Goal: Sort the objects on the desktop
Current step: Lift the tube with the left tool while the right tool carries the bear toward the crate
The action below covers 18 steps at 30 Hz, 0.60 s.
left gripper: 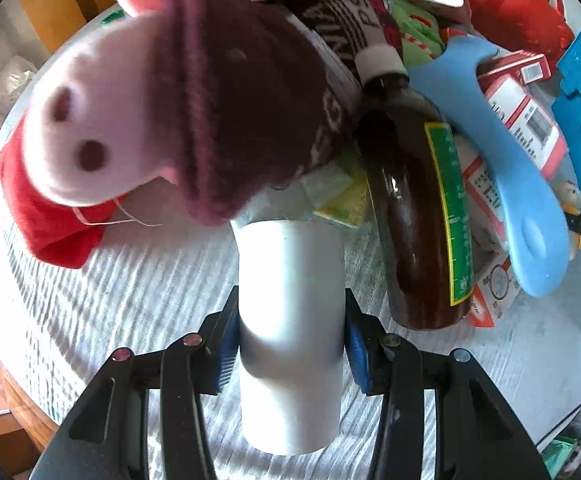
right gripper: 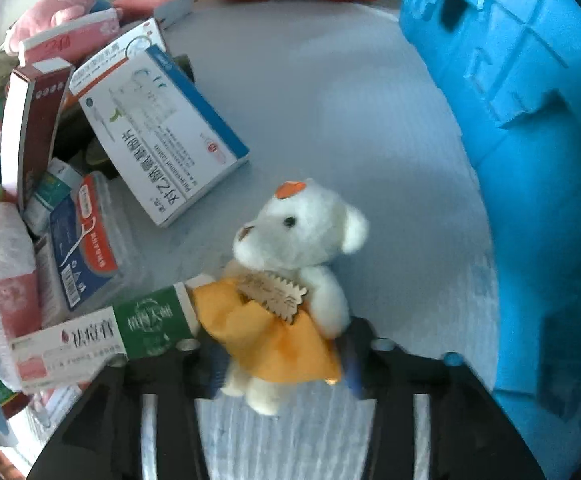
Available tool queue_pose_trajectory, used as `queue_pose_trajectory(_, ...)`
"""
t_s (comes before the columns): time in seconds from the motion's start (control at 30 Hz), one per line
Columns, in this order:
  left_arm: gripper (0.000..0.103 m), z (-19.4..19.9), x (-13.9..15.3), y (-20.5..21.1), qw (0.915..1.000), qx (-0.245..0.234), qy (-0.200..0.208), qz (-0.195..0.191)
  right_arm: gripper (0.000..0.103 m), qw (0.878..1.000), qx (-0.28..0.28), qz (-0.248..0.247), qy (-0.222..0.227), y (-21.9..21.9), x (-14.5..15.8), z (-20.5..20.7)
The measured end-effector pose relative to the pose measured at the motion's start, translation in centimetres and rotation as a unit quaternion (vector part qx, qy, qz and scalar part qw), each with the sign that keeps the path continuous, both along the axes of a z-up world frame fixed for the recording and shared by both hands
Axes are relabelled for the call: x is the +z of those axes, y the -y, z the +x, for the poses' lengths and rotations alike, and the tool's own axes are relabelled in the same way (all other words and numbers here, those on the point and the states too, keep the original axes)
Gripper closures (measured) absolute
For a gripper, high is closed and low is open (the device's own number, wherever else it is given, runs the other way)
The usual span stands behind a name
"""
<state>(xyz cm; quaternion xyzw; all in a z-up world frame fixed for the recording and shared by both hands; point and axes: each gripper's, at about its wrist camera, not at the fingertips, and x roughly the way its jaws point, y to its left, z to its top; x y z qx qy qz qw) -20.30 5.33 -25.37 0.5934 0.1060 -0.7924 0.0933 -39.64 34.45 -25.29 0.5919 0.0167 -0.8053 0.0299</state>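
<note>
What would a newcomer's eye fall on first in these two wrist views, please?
In the left wrist view, a big pink pig plush in a maroon knit hat looms above the white cylinder clamped in the left gripper. In the right, the right gripper holds a white teddy bear in an orange dress.

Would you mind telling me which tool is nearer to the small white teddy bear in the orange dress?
Right. The right tool is clamped around the teddy bear; the left tool grips a white cylinder elsewhere.
</note>
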Motion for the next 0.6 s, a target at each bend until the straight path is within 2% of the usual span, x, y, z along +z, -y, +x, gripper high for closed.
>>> queue_pose_trajectory(0.1, 0.058, 1.2, 1.9, -0.1, 0.9998, -0.001, -0.020, 0.003, 0.075, 0.999, 0.020, 0.027, -0.035, 1.0, 2.0, 1.6)
queue_pose_trajectory(0.17, 0.058, 2.1, 3.7, -0.2, 0.9992, 0.000, -0.041, 0.006, 0.075, 0.998, 0.032, 0.023, -0.056, 1.5, 3.8, 2.9)
queue_pose_trajectory(0.27, 0.058, 2.8, 6.5, 0.2, 0.9973, 0.002, -0.073, -0.002, 0.075, 0.995, 0.050, -0.019, -0.082, 1.9, 7.1, 5.2)
queue_pose_trajectory(0.3, 0.058, 2.2, 7.6, 1.7, 0.9962, -0.001, -0.087, -0.008, 0.075, 0.993, 0.057, -0.031, -0.095, 2.2, 8.5, 6.3)
queue_pose_trajectory(0.33, 0.058, 1.7, 7.5, 1.9, 0.9950, -0.005, -0.098, -0.013, 0.075, 0.991, 0.064, -0.038, -0.108, 3.6, 9.9, 7.5)
queue_pose_trajectory(0.4, 0.058, 2.6, 9.9, 0.6, 0.9905, -0.015, -0.133, -0.032, 0.075, 0.985, 0.081, -0.053, -0.143, 4.2, 12.9, 8.9)
queue_pose_trajectory(0.43, 0.058, -0.1, 10.1, 2.2, 0.9884, -0.021, -0.146, -0.034, 0.075, 0.981, 0.087, -0.060, -0.162, 4.5, 14.3, 9.6)
queue_pose_trajectory(0.6, 0.058, -0.6, 16.1, 0.5, 0.9712, -0.060, -0.226, -0.046, 0.075, 0.958, 0.102, -0.082, -0.256, 6.2, 21.9, 12.7)
